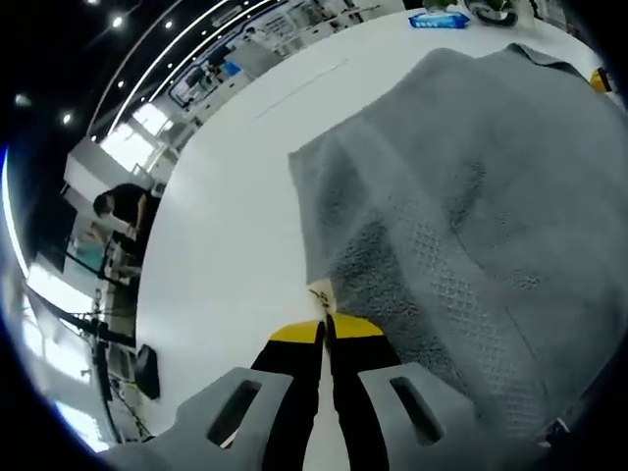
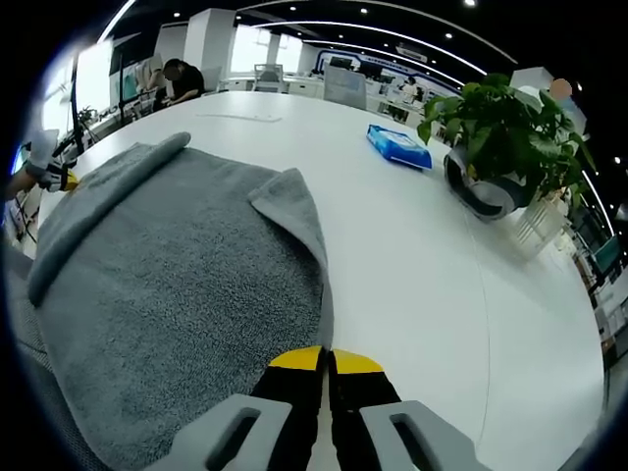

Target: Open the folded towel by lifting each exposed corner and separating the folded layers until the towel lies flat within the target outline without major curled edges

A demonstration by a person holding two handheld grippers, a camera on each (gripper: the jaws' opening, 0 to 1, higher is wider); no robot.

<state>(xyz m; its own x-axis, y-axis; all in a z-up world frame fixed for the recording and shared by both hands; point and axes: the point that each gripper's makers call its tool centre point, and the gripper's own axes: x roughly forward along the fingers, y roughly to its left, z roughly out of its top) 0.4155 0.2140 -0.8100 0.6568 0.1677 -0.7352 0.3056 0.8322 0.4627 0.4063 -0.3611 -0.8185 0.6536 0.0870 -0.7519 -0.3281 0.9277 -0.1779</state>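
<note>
A grey towel point(image 1: 461, 226) lies spread on the white table point(image 1: 226, 216). My left gripper point(image 1: 327, 329) is shut, with a towel corner pinched between its yellow tips. In the right gripper view the same towel point(image 2: 167, 294) covers the left half. Its far corner point(image 2: 289, 196) is folded over and its far left edge point(image 2: 118, 186) is rolled up. My right gripper point(image 2: 327, 358) is shut on the towel's near edge, where the hem runs down into the tips. The left gripper point(image 2: 49, 172) shows at the towel's far left side.
A potted plant point(image 2: 500, 137) and a blue packet point(image 2: 400, 145) stand on the table point(image 2: 432, 294) to the right of the towel. A faint line point(image 2: 240, 116) marks the tabletop beyond it. A person point(image 2: 182, 78) sits at the far end.
</note>
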